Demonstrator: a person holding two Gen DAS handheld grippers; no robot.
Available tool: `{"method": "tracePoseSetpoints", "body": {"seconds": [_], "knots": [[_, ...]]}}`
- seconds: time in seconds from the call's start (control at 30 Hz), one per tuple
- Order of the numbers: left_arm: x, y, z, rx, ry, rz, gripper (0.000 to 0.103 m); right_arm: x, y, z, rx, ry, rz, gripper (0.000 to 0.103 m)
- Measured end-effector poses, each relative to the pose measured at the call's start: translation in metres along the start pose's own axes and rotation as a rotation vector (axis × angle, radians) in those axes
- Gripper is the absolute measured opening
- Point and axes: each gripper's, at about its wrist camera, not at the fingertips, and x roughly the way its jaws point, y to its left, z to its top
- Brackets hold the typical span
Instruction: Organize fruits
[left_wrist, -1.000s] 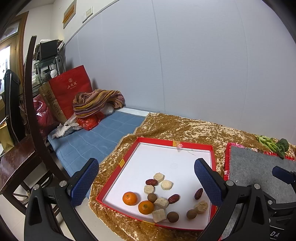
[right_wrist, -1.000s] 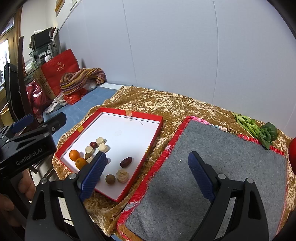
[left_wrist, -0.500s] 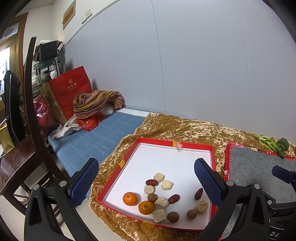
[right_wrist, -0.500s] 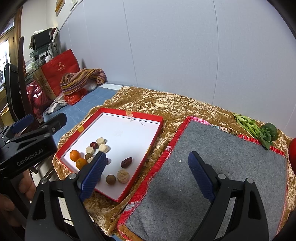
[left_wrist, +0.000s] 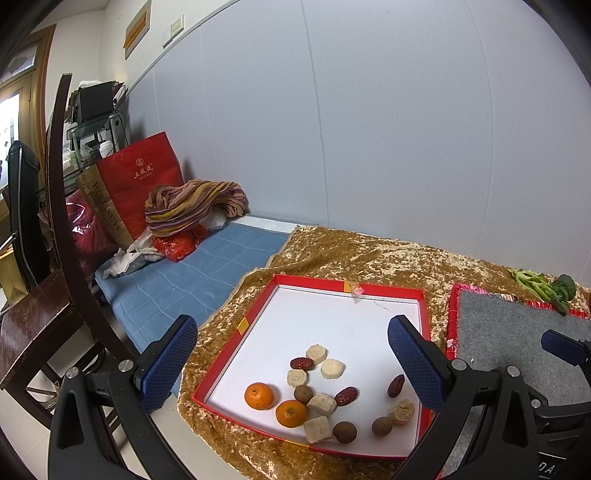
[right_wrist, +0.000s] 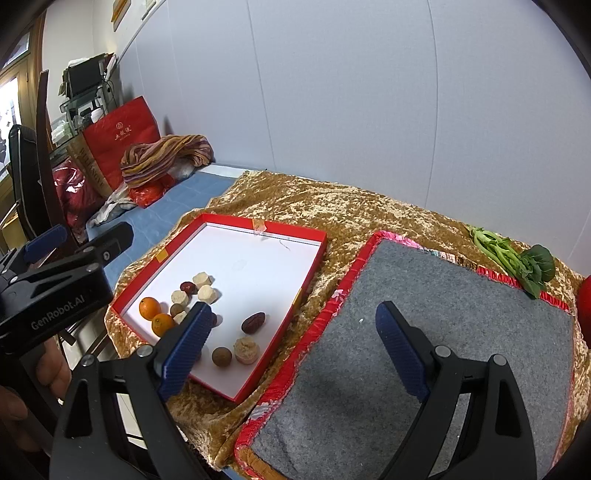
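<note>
Both grippers are held above the near edge of the tabletop, which is covered by a gold velvet cloth. The left gripper has its jaws released and spread wide, nothing between them; it hangs over the near left part of the red tray. The right gripper likewise has its jaws released and holds nothing; it hangs over the gap between the tray and the grey felt mat on the right.

The fruits lie in the near half of the white-floored tray. Two oranges sit side by side at the near left, apart from each other. Just right of them is a loose cluster of pale cut pieces, dark red dates and brown round fruits. One date lies alone further right, with a brown round fruit and a pale piece just near of it. The far half of the tray is bare white.

The mat, edged in red trim, carries nothing visible. A leafy green vegetable lies on the cloth at the mat's far right corner. A blue quilted pad lies left of the cloth, with a striped cloth bundle and a red bag at its far end.
</note>
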Motion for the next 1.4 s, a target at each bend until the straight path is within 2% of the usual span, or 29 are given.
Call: {"method": "tracePoseSetpoints", "body": {"seconds": [1.4], "knots": [[0.002, 0.0043, -0.0009, 0.0, 0.0, -0.01, 0.103, 0.0026, -0.0019, 0.0012, -0.003, -0.002, 0.005, 0.09]]}}
